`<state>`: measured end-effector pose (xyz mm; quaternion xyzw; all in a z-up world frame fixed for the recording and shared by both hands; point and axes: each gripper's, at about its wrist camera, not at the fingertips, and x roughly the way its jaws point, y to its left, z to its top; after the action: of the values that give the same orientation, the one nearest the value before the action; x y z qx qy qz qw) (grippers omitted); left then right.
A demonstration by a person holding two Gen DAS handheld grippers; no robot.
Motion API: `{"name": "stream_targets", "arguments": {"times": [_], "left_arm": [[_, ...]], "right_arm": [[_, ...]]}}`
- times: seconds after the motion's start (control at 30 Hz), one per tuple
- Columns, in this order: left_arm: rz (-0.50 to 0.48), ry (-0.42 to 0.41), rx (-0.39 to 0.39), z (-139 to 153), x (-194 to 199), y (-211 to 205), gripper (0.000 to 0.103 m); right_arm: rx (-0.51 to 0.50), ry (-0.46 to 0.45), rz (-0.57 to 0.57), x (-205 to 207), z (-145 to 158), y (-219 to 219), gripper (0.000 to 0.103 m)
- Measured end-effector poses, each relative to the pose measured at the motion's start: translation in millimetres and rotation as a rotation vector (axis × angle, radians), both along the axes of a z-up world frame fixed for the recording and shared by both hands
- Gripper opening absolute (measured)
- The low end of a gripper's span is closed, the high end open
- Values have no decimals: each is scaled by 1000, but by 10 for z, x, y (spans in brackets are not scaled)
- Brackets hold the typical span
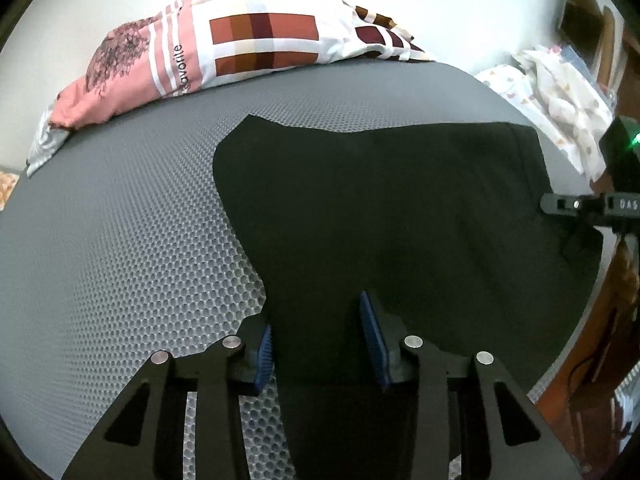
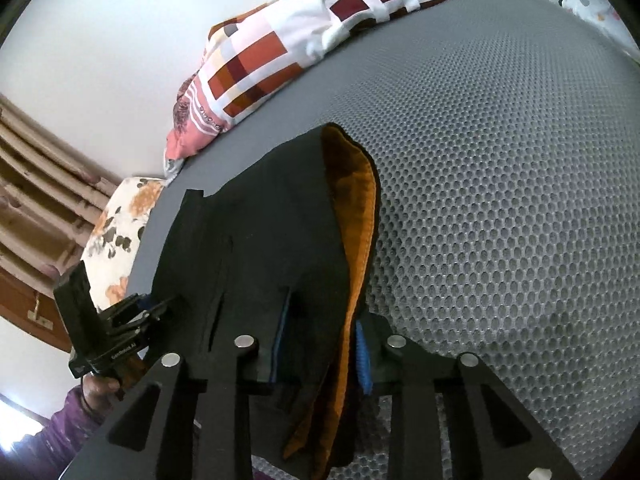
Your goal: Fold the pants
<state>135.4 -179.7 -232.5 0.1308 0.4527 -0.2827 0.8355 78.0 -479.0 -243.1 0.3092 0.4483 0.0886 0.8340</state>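
Blue ribbed pads of the left gripper (image 1: 320, 344) sit lowest in the left wrist view, its black fingers part-way spread with the near edge of the black soft-cloth pants (image 1: 380, 216) running between them; whether the pads press the cloth or merely straddle it cannot be told; the pants lie flat across the grey honeycomb-mesh mattress (image 1: 120, 240), dark against it; beyond the pants, at the mattress's far edge, rests a patchwork pillow in rust, maroon and white squares (image 1: 240, 48); at the pants' right border the right gripper (image 1: 560, 204) reaches in.

Black fingers of the right gripper (image 2: 320, 348) fill the bottom of the right wrist view; between its blue pads hangs a bunched edge of the pants (image 2: 260, 232), showing an orange lining (image 2: 352, 208), and the pads appear to pinch it; to the pants' left the left gripper (image 2: 132, 316) meets the cloth, held by a hand (image 2: 100, 386).

Judged from the drape, the cloth is light, limp and non-slippery; it will sag between holds, so corners or hem edges are the best grip.
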Motion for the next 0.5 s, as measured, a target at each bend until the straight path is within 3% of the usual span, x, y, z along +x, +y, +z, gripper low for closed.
{"name": "stream_targets", "arguments": {"times": [0.1,0.37,0.5], "left_arm": [[-4,-2,8,21,11,-16,41],[-6,-42,39,54,5,-61,51],[16,-69,62,40,25,-68,70]], "right_arm": [[-19,14,-20,9,6,-40,48],[-18,-6,-13,108,-10,10,52],[-122,-48,32,155,9,160,53]]}}
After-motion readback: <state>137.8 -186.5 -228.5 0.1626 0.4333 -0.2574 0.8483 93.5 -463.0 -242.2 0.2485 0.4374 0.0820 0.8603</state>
